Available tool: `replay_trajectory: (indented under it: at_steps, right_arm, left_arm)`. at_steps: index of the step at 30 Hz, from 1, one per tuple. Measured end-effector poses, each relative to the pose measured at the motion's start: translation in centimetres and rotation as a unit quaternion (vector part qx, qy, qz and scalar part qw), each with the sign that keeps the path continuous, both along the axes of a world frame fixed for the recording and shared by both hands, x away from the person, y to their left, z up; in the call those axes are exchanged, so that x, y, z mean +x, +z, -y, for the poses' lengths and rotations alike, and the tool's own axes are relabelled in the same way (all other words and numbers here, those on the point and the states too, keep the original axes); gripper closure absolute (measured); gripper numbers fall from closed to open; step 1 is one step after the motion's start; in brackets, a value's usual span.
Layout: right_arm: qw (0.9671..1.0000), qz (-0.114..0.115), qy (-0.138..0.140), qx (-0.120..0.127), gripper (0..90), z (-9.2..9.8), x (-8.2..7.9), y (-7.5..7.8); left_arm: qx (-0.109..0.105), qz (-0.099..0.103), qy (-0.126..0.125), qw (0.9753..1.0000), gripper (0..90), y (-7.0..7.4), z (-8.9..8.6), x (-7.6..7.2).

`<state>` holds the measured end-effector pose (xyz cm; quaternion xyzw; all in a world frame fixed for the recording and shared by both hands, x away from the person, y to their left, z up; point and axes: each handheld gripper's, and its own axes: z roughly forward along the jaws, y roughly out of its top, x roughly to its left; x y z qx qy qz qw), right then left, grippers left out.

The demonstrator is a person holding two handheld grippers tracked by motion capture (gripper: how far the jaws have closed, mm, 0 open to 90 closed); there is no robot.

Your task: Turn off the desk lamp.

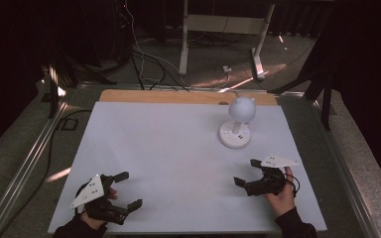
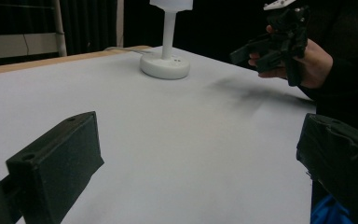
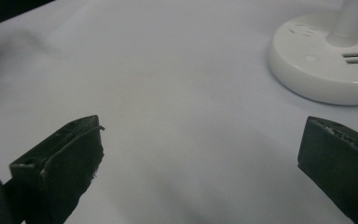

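Both the left gripper (image 1: pixel 130 189) and the right gripper (image 1: pixel 247 172) hovered with jaws spread wide and empty over the white table (image 1: pixel 168 158), the right one nearer the lamp (image 1: pixel 237 124).

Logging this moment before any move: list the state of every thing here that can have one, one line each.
Left gripper: open, jaws wide apart, holding nothing, above the table.
Right gripper: open, empty, near the lamp.
Desk lamp: upright on its round base, untouched, not visibly lit.
White table cover: flat, smooth.
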<state>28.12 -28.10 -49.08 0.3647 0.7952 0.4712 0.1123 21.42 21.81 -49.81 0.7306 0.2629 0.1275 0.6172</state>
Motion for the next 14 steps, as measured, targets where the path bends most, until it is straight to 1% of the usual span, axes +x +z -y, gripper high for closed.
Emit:
replay_trajectory:
  at_steps: [1,3,4,6,9,10,13,14]
  right_arm:
    - [1.0,-0.001,0.003,0.003,0.0,0.1,-0.2,-0.1]
    - [0.9999,0.005,0.013,0.005,0.0,0.3,-0.6,-0.3]
    - [0.9999,0.005,0.014,0.002,0.0,0.3,-0.8,-0.4]
    - [0.9999,0.008,0.013,-0.002,0.0,0.5,-1.2,-0.6]
    - [0.9998,0.004,0.016,-0.004,0.0,0.9,-1.7,-1.2]
    - [0.9998,0.0,0.018,-0.004,0.0,1.0,-1.8,-1.4]
    - [0.9997,0.0,0.017,-0.016,0.0,1.3,-1.9,-1.7]
    - [0.9998,0.0,0.014,-0.014,0.0,1.3,-1.9,-1.7]
  left_arm:
    - [0.0,0.0,0.0,1.0,0.5,0.0,0.0,0.0]
    - [0.0,0.0,0.0,1.0,0.5,0.0,0.0,0.0]
    - [-0.001,0.0,0.0,1.0,0.5,0.0,0.0,0.0]
    - [-0.001,0.0,0.0,1.0,0.5,0.0,0.0,0.0]
    - [-0.001,-0.001,-0.001,1.0,0.5,0.0,0.0,0.0]
    - [0.0,-0.001,-0.001,1.0,0.5,0.0,0.0,0.0]
    - [-0.002,-0.001,-0.001,1.0,0.5,0.0,0.0,0.1]
    - [-0.002,-0.001,-0.001,1.0,0.5,0.0,0.0,0.0]
